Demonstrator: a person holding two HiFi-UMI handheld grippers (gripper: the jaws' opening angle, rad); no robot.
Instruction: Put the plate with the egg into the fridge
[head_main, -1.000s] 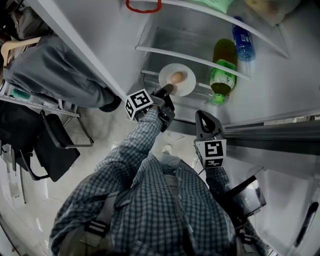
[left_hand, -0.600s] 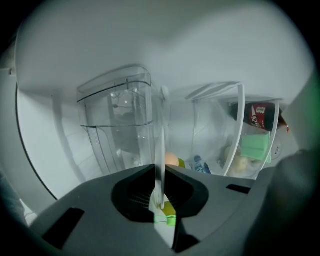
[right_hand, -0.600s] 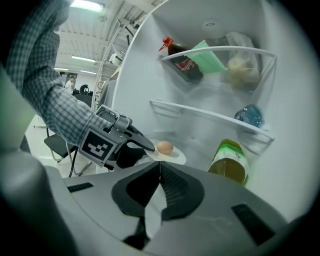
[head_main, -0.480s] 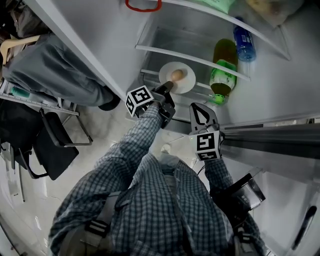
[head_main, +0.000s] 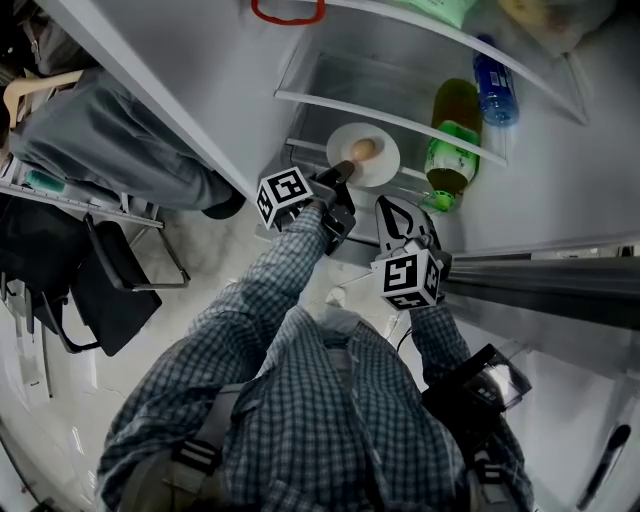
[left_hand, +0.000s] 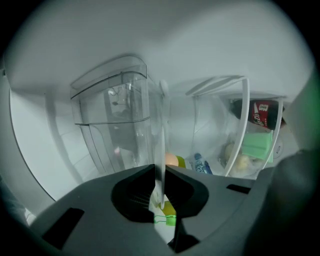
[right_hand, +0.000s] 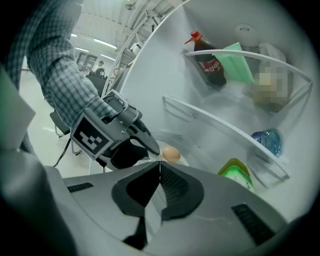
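Note:
A white plate (head_main: 378, 165) with a brown egg (head_main: 363, 149) on it hangs inside the open fridge, just above a lower shelf (head_main: 400, 122). My left gripper (head_main: 342, 174) is shut on the plate's near rim. In the left gripper view the plate (left_hand: 162, 130) stands edge-on between the jaws, with the egg (left_hand: 171, 159) behind it. My right gripper (head_main: 388, 208) hovers just right of the left one, shut with nothing in it. In the right gripper view its jaws (right_hand: 160, 166) meet below the egg (right_hand: 171, 153), and the left gripper (right_hand: 142, 140) shows at left.
A green bottle (head_main: 447, 150) and a blue water bottle (head_main: 497, 90) stand in the fridge to the right of the plate. A dark sauce bottle (right_hand: 207, 60) sits on a higher shelf. Clear drawers (left_hand: 112, 110) lie beyond. A chair (head_main: 110, 290) stands at the left.
The right gripper has moved up and left toward the plate and rolled, so its marker cube has turned. The left gripper and the plate have hardly moved.

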